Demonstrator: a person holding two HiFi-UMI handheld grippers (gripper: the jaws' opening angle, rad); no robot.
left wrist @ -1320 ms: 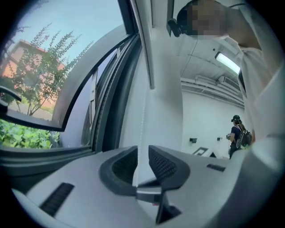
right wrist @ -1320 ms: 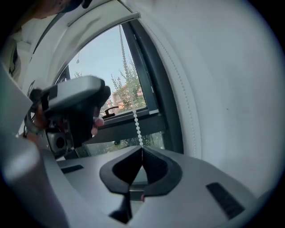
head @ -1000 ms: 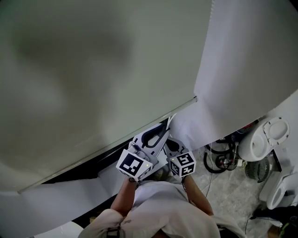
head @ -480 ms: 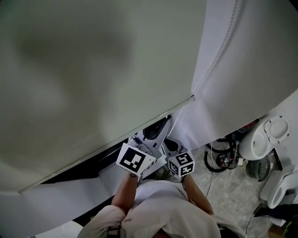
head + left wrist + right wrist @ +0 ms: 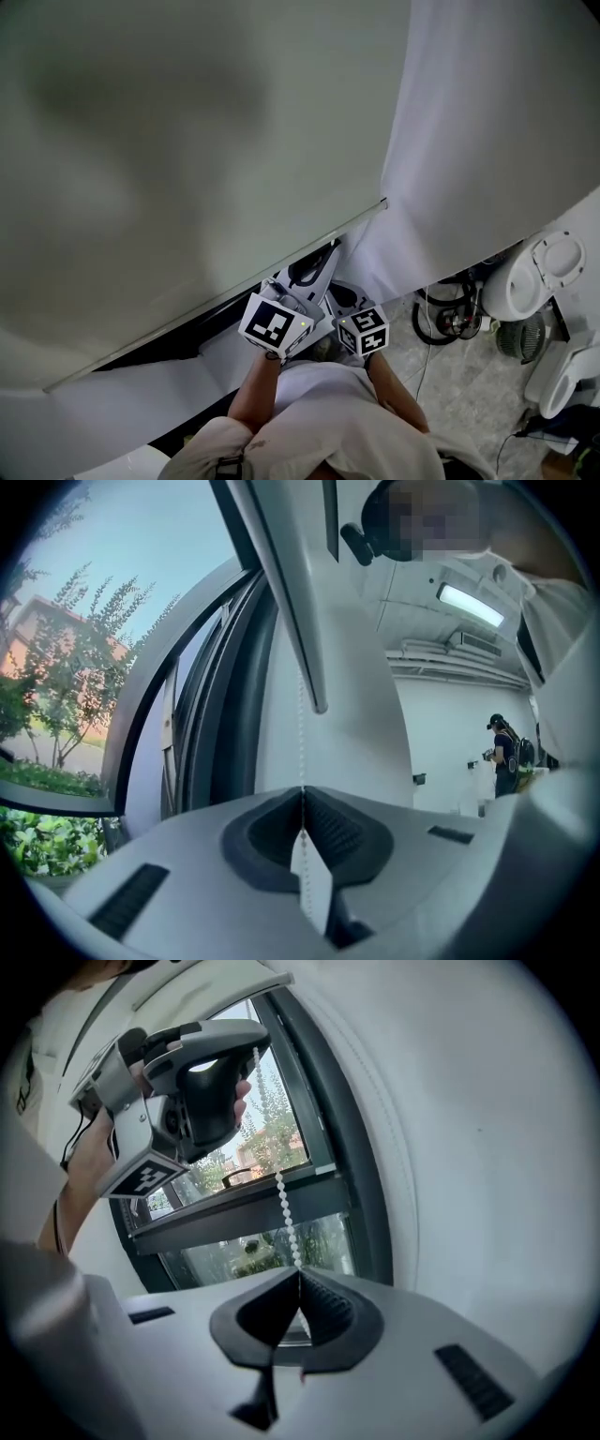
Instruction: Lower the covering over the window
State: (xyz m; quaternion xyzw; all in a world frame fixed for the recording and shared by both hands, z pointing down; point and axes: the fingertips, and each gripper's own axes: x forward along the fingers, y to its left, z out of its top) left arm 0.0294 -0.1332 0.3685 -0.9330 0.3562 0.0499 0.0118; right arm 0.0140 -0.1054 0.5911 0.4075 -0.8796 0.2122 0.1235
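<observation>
1. While the blind (image 5: 187, 141) hangs over most of the window (image 5: 84, 677), its bottom bar (image 5: 216, 294) is seen above the lower edge, and a band of glass below it is left uncovered.
2. The jaws of the left gripper (image 5: 302, 797) have just been closing and are now clamped on the chain (image 5: 301, 733), which is pinched between the pads.
3. The right gripper (image 5: 298, 1281) is likewise pressed together on the chain, lower on the same strand than the left gripper.
4. The task is judged partly done: the chain is held at two heights, and further pulls are judged necessary until the bar is brought fully down.
5. The curtain (image 5: 487, 141), at the right, is left hanging beside the blind.
</observation>
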